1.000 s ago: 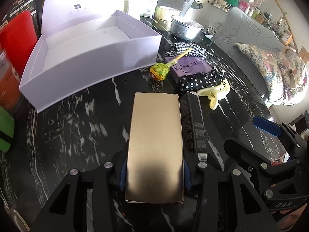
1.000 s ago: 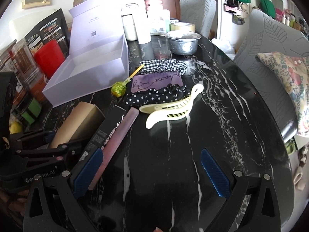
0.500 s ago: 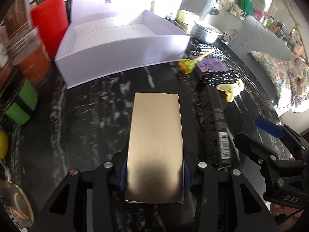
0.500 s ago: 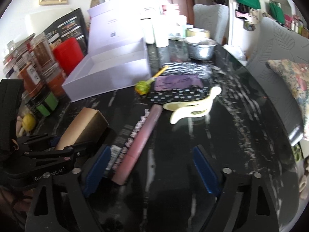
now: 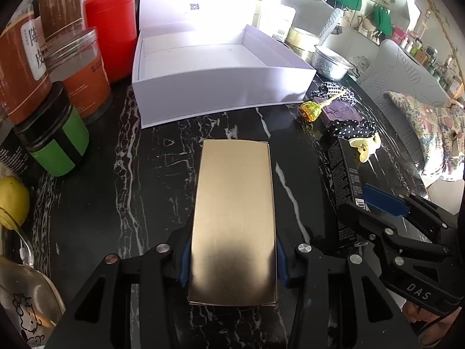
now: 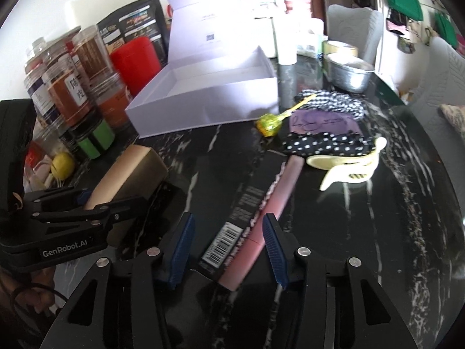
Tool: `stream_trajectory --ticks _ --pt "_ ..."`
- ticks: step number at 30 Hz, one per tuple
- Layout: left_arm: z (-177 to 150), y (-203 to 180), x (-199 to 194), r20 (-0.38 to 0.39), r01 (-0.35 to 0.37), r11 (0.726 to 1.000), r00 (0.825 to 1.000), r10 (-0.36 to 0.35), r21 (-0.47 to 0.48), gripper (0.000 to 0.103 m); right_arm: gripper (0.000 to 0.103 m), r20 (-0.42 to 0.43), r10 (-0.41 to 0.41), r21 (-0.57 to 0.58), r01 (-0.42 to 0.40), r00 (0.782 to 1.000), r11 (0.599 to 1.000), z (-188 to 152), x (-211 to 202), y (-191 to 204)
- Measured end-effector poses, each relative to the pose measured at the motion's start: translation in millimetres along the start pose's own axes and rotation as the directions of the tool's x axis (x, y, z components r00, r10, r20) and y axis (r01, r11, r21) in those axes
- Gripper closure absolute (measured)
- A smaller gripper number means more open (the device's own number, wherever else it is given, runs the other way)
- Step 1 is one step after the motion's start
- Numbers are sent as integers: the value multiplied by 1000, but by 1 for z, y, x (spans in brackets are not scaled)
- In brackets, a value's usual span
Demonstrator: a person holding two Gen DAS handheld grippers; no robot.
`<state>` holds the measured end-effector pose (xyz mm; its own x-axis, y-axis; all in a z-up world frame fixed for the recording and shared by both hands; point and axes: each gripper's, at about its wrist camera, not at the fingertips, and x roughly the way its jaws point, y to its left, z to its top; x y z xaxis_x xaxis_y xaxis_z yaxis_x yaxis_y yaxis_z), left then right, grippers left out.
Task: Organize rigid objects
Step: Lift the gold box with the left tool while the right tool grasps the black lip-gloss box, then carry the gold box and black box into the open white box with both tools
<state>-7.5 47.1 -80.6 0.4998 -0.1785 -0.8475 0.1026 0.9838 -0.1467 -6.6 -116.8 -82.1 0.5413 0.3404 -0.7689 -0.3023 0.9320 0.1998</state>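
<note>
My left gripper (image 5: 232,261) is shut on a flat gold box (image 5: 234,218), held above the black marble table short of the open white box (image 5: 215,67). The same gold box (image 6: 128,174) shows at the left of the right wrist view. My right gripper (image 6: 226,250) is closing around a long black carton with a pink side (image 6: 250,221) that lies on the table. The blue pads (image 6: 181,250) stand a little off the carton's sides. From the left wrist view that carton (image 5: 345,180) lies to the right, with the right gripper (image 5: 386,203) over its near end.
Jars, a red canister (image 5: 112,32) and a green tin (image 5: 55,142) line the left edge. A lollipop (image 6: 268,123), purple card (image 6: 322,122), dotted fabric (image 6: 325,144) and cream hair claw (image 6: 348,165) lie right of the white box. A metal bowl (image 6: 350,75) stands behind.
The right jaws have narrowed from wide open and moved left until the black and pink carton lies between them. The left gripper carried the gold box leftward, bringing the jars into view.
</note>
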Motion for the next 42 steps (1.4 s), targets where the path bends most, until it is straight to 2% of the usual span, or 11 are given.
stream_trajectory --ticks 5,9,16,18,21,28,30,32,35,39,42 --pt "1 9 -1 2 7 1000 1000 -7 -11 59 55 20 10 -21 -10 1000 1000 5 4 10" --pt "2 17 -1 7 9 1000 1000 -9 -27 59 55 4 18 -47 -18 1000 999 11 11 18" --pt "3 27 -3 20 -6 999 1000 6 -41 59 55 -12 -43 -4 43 999 999 14 21 21" --pt "3 30 -3 23 -12 999 1000 13 -46 59 54 -15 -38 22 38 999 999 16 24 22" --pt "3 33 -4 29 -30 998 999 31 -51 59 38 -20 -48 76 49 999 996 20 28 21" --pt "0 41 -8 40 -55 996 998 58 -68 59 38 -23 -87 63 89 996 994 23 37 29" --pt "-1 41 -8 38 -57 996 997 60 -69 59 45 -34 -76 65 78 997 995 21 40 30" --pt "-2 41 -9 36 -58 996 998 61 -69 59 60 -31 -109 40 110 994 993 18 40 33" --pt "-4 40 -10 36 -59 996 997 61 -68 59 69 -22 -101 64 102 995 993 15 37 29" --pt "-8 38 -10 31 -62 996 997 65 -68 59 76 -17 -106 60 106 994 992 11 32 28" --pt "-11 36 -12 33 -61 996 997 63 -70 59 77 -11 -99 56 99 995 993 7 27 27"
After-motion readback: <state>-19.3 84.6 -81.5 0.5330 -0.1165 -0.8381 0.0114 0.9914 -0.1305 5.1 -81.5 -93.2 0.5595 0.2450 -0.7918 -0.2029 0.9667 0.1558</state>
